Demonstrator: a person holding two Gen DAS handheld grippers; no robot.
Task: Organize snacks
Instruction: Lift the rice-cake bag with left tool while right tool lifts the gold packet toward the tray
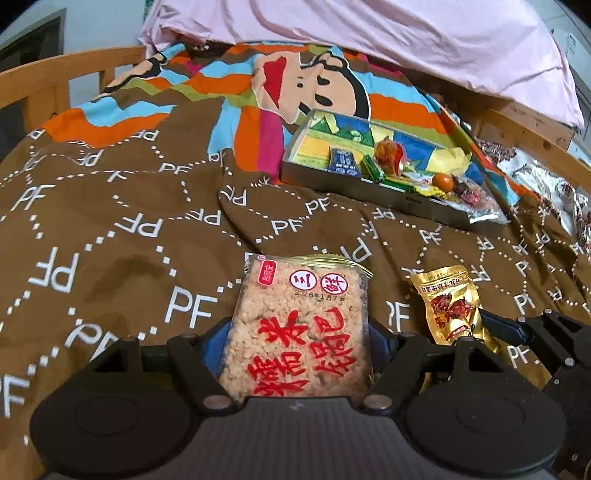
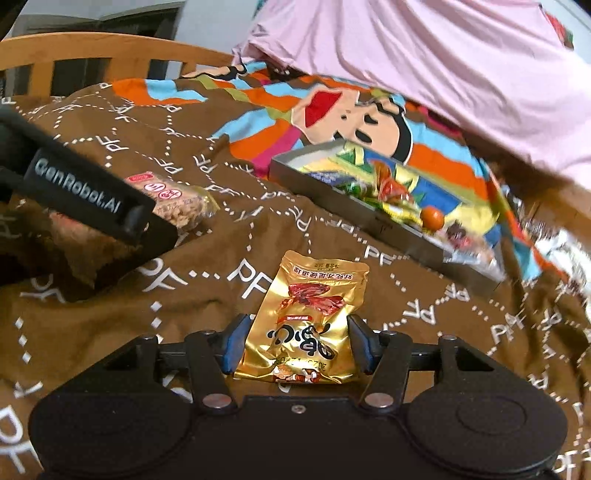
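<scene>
A clear packet of puffed-rice cracker with red lettering point(image 1: 295, 332) sits between the blue pads of my left gripper point(image 1: 299, 343), which is shut on its sides. A crumpled gold snack packet point(image 2: 306, 325) is pinched in my right gripper point(image 2: 295, 347). In the left wrist view the gold packet point(image 1: 450, 306) shows to the right with a black finger point(image 1: 506, 326) of the right gripper beside it. In the right wrist view the cracker packet point(image 2: 181, 203) pokes out past a black finger point(image 2: 110, 214) of the left gripper. Both packets are low over the brown bedspread point(image 1: 129, 221).
A shallow grey tray point(image 1: 369, 194) holding several sweets, wrapped snacks and a small orange fruit point(image 1: 442, 181) lies further ahead to the right on the bed; its wall point(image 2: 369, 218) also shows in the right wrist view. A pink pillow point(image 1: 369, 33) lies behind it. A wooden bed rail point(image 1: 55, 77) runs along the far edge.
</scene>
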